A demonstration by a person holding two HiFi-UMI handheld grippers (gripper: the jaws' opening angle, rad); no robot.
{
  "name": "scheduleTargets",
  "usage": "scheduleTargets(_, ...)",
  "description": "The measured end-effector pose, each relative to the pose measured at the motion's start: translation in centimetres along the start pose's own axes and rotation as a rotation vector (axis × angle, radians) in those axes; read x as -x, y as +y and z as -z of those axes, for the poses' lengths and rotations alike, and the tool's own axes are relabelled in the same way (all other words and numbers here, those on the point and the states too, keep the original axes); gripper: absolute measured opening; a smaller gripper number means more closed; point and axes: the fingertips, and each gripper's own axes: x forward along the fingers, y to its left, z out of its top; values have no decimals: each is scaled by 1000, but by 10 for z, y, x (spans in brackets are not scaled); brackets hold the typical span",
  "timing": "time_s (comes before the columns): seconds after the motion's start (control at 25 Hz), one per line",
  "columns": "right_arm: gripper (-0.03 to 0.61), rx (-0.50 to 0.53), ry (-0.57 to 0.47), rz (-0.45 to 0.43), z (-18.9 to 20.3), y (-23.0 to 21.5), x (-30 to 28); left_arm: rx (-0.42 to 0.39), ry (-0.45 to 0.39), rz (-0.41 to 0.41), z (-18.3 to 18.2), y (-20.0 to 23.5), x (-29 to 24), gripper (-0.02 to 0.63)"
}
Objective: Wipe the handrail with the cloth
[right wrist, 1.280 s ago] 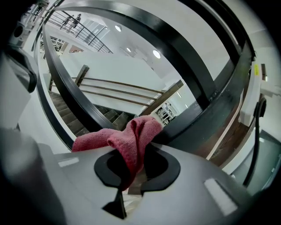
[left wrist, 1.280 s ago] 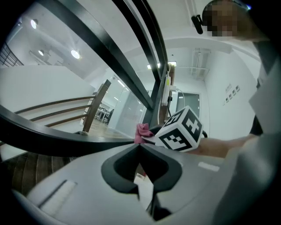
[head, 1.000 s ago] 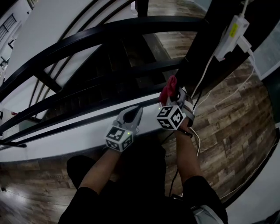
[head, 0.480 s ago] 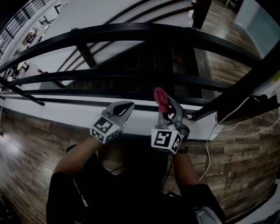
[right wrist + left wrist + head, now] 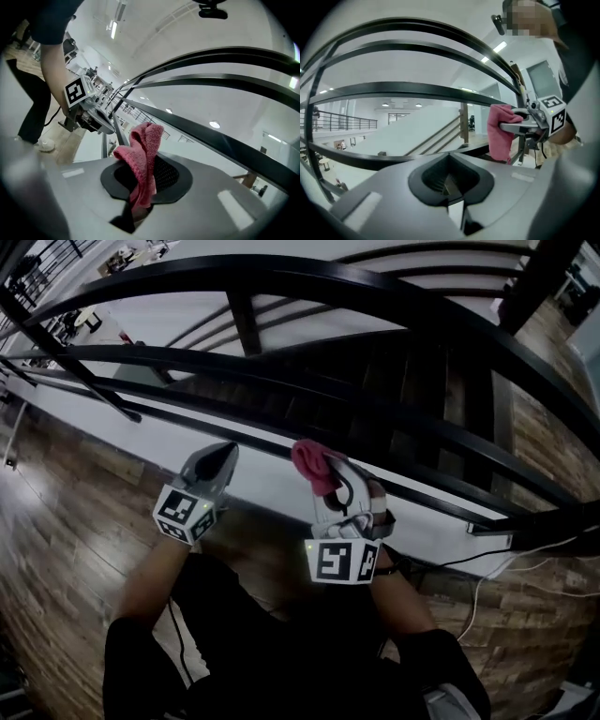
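Note:
A black curved handrail [image 5: 394, 296] sweeps across the top of the head view, with lower black rails [image 5: 281, 381] beneath it. My right gripper [image 5: 330, 476] is shut on a pink cloth [image 5: 316, 463], which sticks up out of its jaws [image 5: 143, 154]. It hangs below and in front of the rails, apart from them. My left gripper [image 5: 217, 460] is to its left, shut with nothing between its jaws. In the left gripper view the pink cloth [image 5: 501, 131] and the right gripper [image 5: 520, 125] show at the right.
A white ledge [image 5: 253, 479] runs under the rails, with dark wooden stairs [image 5: 403, 390] beyond. Wood-plank floor [image 5: 66, 512] lies to both sides. A white cable [image 5: 487, 587] trails on the floor at the right. The person's arms and dark clothing fill the bottom.
The head view has swung left along the railing. Both grippers have shifted left and slightly down in the view; the cloth stays in the right gripper.

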Motion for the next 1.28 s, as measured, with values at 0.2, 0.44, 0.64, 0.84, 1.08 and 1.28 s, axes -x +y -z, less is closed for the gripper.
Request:
scheduleTargets(0.2, 46, 74, -69, -89, -72, 81, -81, 9, 11, -72, 26, 125, 69, -2)
scheduleTargets(0.44, 46, 84, -164, -155, -153, 180, -193, 3, -9, -182, 68, 258, 122, -2)
scheduleTargets(0.64, 46, 49, -194, -192, -196, 238, -267, 22, -18, -241, 83, 329, 141, -2)
scheduleTargets(0.84, 46, -21, -155, -287, -204, 282, -318, 65, -8, -334, 109, 370, 160, -2)
scheduleTargets(1.08, 46, -65, -85, -353, -190, 329, -369, 137, -47, -410, 134, 393, 174, -2)
scheduleTargets(1.28, 46, -166, 33, -403, -162, 368, -426, 197, -61, -495, 153, 416, 187, -2)
